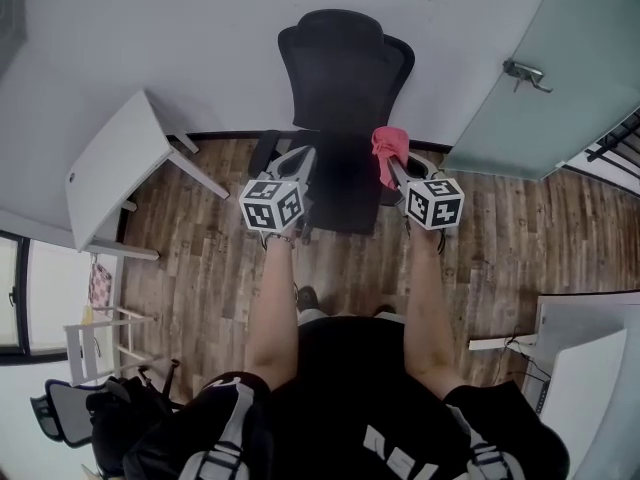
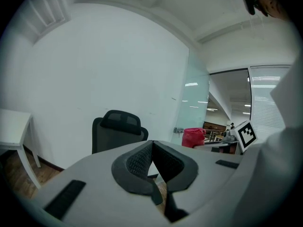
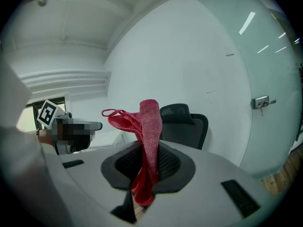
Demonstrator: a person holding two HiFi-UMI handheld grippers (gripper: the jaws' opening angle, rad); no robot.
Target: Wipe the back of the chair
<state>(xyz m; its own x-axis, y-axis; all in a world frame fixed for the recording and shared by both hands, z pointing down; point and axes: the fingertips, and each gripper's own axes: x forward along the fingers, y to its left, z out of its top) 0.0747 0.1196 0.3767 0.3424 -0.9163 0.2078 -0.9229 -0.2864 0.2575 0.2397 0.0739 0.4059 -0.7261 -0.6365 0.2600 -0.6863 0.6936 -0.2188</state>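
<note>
Black office chair [image 1: 345, 68] stands against the white wall [image 1: 200, 28], ahead of both grippers; right gripper [image 1: 395, 170] is clamped on a red cloth [image 1: 387, 148], left gripper [image 1: 302, 165] has jaws together, empty.

A wood-plank floor [image 1: 200, 278] runs across the middle of the head view. Standing on it are 1 black office chair [image 1: 345, 68] at top centre, 1 white table [image 1: 115, 168] at upper left and 1 white rack [image 1: 100, 333] at lower left. A person's shoe [image 1: 306, 296] rests on the planks near centre.
</note>
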